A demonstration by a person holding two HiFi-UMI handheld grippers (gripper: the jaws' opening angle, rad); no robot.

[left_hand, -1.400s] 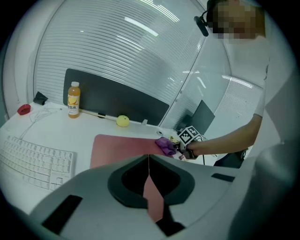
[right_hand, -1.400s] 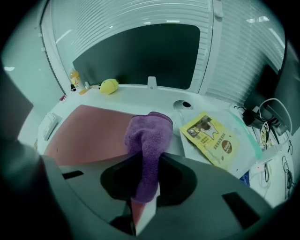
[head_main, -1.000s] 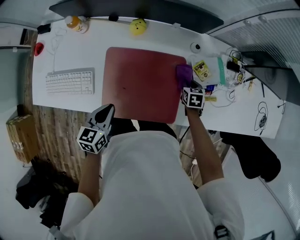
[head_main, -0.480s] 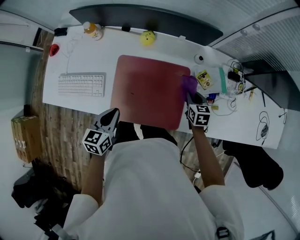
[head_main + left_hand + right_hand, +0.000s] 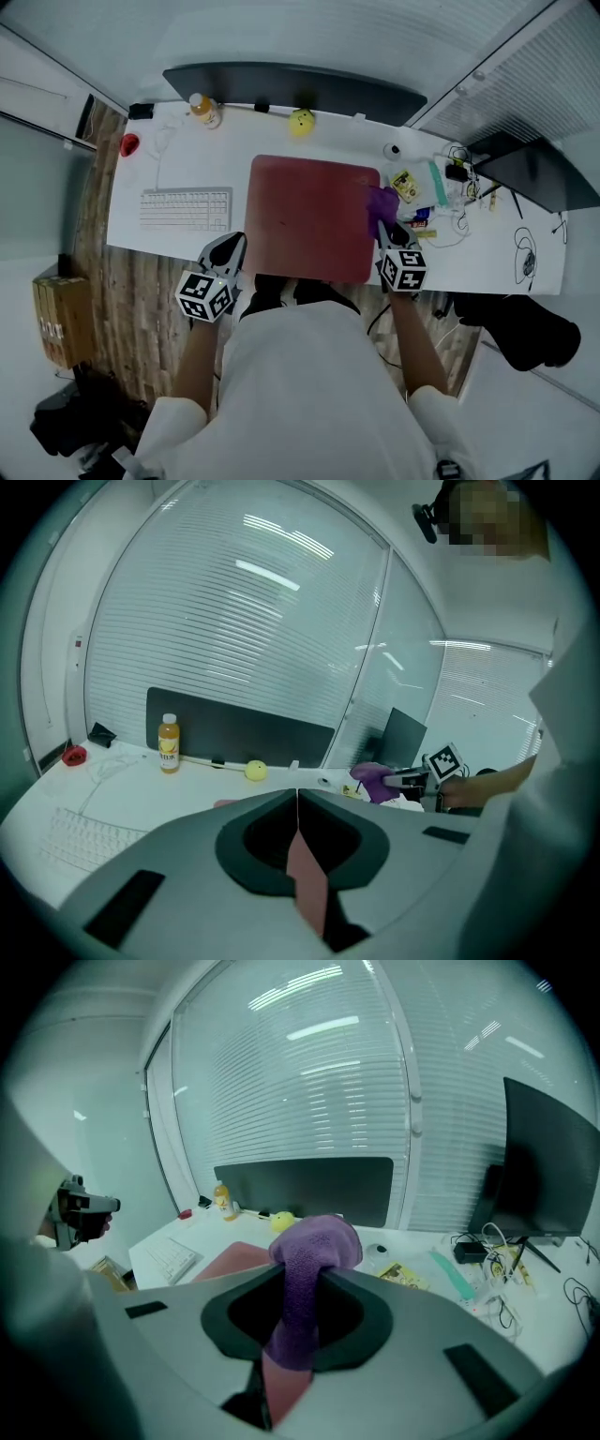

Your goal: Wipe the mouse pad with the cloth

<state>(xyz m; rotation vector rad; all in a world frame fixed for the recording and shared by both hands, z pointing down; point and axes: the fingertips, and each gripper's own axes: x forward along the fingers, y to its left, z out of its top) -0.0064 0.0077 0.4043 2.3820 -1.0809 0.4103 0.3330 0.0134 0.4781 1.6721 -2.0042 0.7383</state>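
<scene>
Starting far left: keyboard (image 5: pixel 186 208) on the white desk (image 5: pixel 141 178), well apart from the action, with a bottle (image 5: pixel 203 110) up at the far edge. Nothing to do with the job.

Next along, left gripper (image 5: pixel 298 797): pressed fully together, nothing between the jaws, just a sliver of red showing through the slit. Sitting idle at the desk's near edge, just beside the near-left corner of the mouse pad (image 5: pixel 309 230). No telling whether touching or only hovering.

Centre stage, the mouse pad itself: big, red, flat on the desk, bare across its whole face.

Then the business end. Right gripper (image 5: pixel 300 1288): clamped tight on the purple cloth (image 5: pixel 380 200), a bunch of it spilling out over the jaw tips. Positioned at the pad's right edge, towards the far corner. Looks raised rather than pressed down, though contact hard to confirm from here.

Beyond that, cables and small clutter (image 5: pixel 450 187) crowding the desk just beside the pad.

Judging the step: wiping in hand, cloth set at the right edge for a pass. Next move calls for lowering the cloth onto the pad, then a steady drag leftward with the grip kept firm. Worth steering clear of that clutter, and worth pinning the pad's corner with the left gripper should the pad slide.
</scene>
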